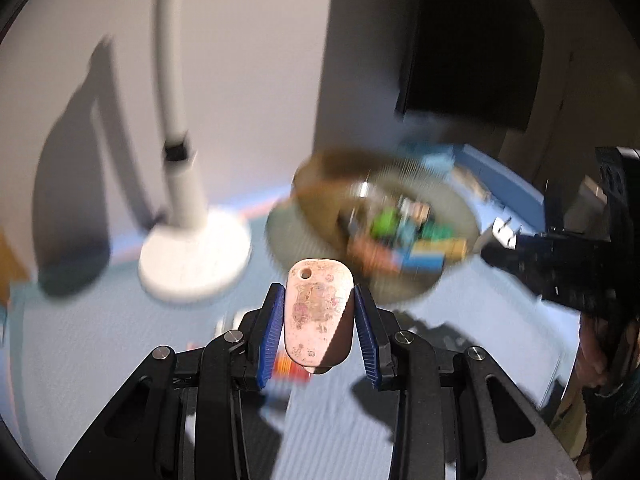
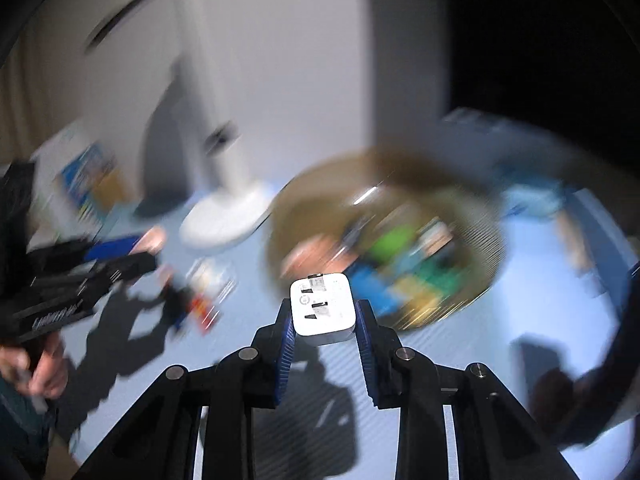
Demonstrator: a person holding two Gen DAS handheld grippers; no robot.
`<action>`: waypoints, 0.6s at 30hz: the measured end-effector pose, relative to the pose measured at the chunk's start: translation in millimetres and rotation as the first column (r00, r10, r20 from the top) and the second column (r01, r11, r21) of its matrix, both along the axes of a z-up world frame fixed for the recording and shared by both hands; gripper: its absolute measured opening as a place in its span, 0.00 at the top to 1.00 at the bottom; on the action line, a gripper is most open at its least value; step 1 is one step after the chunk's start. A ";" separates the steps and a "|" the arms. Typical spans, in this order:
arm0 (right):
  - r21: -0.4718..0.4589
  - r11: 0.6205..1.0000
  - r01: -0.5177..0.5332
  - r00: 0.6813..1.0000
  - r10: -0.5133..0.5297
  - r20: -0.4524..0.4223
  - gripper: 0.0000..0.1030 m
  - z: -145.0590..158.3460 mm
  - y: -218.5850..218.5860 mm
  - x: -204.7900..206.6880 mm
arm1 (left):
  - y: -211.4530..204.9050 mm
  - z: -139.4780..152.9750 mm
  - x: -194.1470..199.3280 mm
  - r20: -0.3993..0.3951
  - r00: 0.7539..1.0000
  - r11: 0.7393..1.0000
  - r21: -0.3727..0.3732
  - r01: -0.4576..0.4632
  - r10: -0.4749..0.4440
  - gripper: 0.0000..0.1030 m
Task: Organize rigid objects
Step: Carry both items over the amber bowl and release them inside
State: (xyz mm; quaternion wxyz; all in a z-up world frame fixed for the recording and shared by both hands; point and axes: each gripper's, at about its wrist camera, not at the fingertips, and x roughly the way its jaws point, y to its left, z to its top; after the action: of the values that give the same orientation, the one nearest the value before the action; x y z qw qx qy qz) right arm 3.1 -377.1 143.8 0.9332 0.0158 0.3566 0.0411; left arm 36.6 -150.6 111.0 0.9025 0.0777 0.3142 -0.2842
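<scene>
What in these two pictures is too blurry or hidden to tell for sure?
- Basket contents: motion blur in both views leaves only coloured smears.
- Small items on the blue tablecloth beside the lamp base: blurred in the right wrist view.
- Lamp top: cut off by the left wrist view's upper edge.
- Pink tag in the left gripper: its print is worn.
- White plug adapter in the right gripper: its underside is hidden.

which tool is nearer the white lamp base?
Left. The left tool, shut on a pink oval tag, is just beside the round white lamp base; the right tool sits farther off, before the basket.
</scene>
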 end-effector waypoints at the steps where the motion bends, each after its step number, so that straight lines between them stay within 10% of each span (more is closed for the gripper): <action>1: -0.001 0.999 0.036 0.999 -0.036 0.012 0.72 8.8 -8.8 6.9 | -8.0 9.2 6.6 0.016 1.000 1.000 -0.010 0.007 -0.007 0.69; 6: 0.058 0.972 0.227 0.974 -0.226 -0.010 0.72 31.8 -69.1 64.7 | -57.7 29.1 63.5 0.005 1.000 0.999 -0.039 0.030 -0.030 0.69; 18: 0.082 0.939 0.334 0.928 -0.312 -0.204 0.72 -38.5 -116.5 120.8 | -114.0 -47.3 118.1 -0.201 0.978 0.999 -0.014 0.046 -0.048 0.69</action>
State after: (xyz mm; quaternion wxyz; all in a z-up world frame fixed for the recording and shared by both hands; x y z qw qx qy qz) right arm 123.9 -493.7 105.3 0.8869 0.1320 0.4324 -0.0945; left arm 154.7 -264.6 63.6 0.8595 0.0520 0.4007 -0.3132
